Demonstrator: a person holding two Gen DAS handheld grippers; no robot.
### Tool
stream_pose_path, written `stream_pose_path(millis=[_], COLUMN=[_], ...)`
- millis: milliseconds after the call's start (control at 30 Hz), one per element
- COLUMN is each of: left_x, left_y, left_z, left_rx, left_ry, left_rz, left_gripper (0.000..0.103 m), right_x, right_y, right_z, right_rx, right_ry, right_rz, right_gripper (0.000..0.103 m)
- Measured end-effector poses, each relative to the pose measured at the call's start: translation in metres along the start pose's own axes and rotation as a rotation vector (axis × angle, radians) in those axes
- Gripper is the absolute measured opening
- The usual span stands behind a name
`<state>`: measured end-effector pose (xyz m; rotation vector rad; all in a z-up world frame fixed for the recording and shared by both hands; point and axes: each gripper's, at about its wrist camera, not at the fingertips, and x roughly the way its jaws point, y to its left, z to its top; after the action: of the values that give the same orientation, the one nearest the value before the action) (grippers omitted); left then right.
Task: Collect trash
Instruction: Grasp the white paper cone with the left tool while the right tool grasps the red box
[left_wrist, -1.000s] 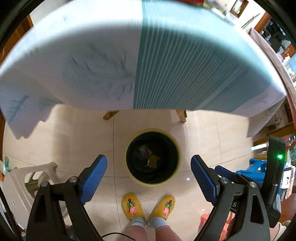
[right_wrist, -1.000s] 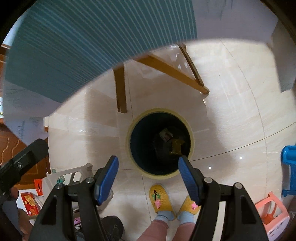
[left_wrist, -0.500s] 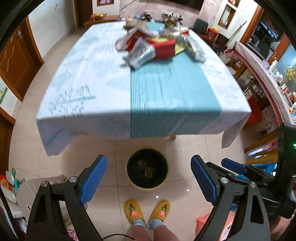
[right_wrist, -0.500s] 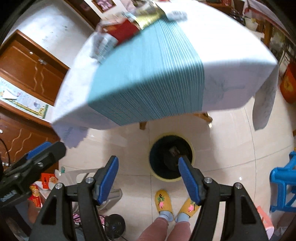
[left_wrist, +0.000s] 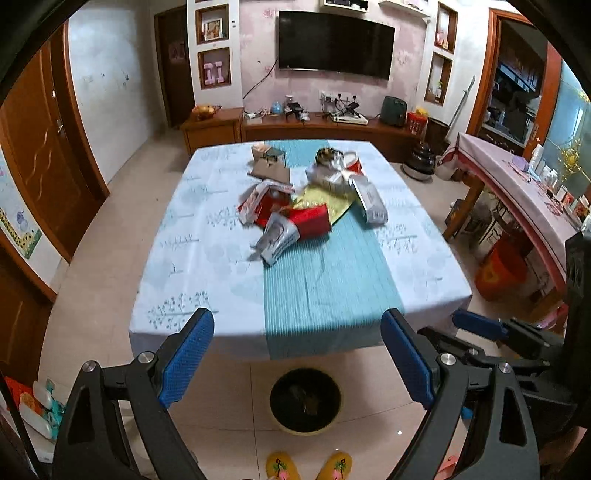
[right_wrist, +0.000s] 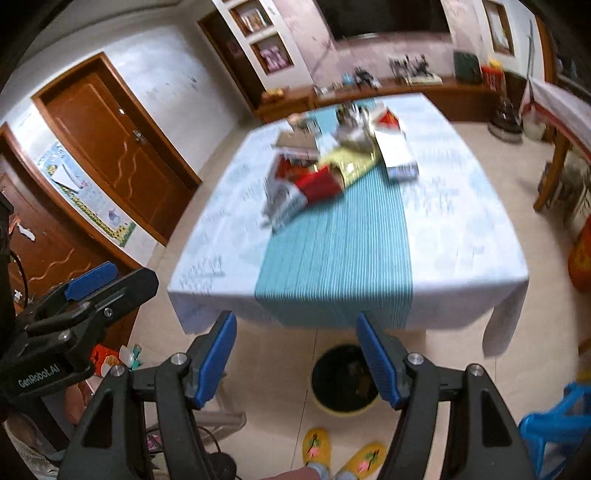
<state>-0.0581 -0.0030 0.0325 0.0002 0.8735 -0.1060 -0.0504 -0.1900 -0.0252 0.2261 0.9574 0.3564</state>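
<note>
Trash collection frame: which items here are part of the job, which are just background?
Job:
- trash pile on the table
- silver wrapper, nearest piece
- trash bin on the floor, some trash already inside
- left gripper and right gripper, both open, empty

Background:
- TV
- blue stool
- yellow slippers

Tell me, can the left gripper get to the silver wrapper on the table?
Probably yes. The left gripper is open and empty, and nothing lies on the cloth between it and the silver wrapper, though it must move forward.

- The left gripper (left_wrist: 297, 356) is held level, its blue pads (left_wrist: 186, 356) spread wide, nothing between them.
- The right gripper (right_wrist: 297, 360) is held alongside, likewise spread and unloaded.
</note>
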Motion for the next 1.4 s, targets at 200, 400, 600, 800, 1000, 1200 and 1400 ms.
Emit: stream_pose_path(millis=[200, 400, 600, 800, 1000, 1200, 1400], left_x=[-0.007, 0.004, 0.035, 0.102, 0.176, 0.252, 0.306], left_y=[-0.002, 0.001, 0.009, 0.037, 0.054, 0.051, 0.046], left_z=[0.023, 0.035, 0.047, 0.072, 0.094, 0.098, 0.099], left_rx=[-0.042, -0.035, 0.011, 0.036, 0.104, 0.250, 0.339], left_ry=[-0.016, 0.000, 0.033, 0.156, 0.254, 0.341, 0.409], left_rz=[0.038, 0.055, 0.038, -0.047, -0.092, -0.110, -0.144], left_gripper=[0.091, 0.091, 0.091, 0.091, 0.091, 0.088, 0.070], right_x=[-0.013, -0.014, 0.010, 0.038, 0.079, 0.127, 0.160], right_y=[0.000, 0.001, -0.001, -0.003, -0.010, -0.020, -0.023], right_z=[0.031, 0.046, 0.058, 0.075, 0.096, 0.101, 0.099], right_rx=[-0.069, -0.103, -0.070, 0.000, 0.121, 0.271, 0.378], right_ry=[-0.050, -0.082, -0.050, -0.039, -0.035, -0.003, 0.011], right_rz=[-0.029, -0.024, -0.031, -0.068, -0.124, -0.164, -0.193], right_gripper=[0.068, 0.068, 0.068, 0.067, 0.067, 0.065, 0.065])
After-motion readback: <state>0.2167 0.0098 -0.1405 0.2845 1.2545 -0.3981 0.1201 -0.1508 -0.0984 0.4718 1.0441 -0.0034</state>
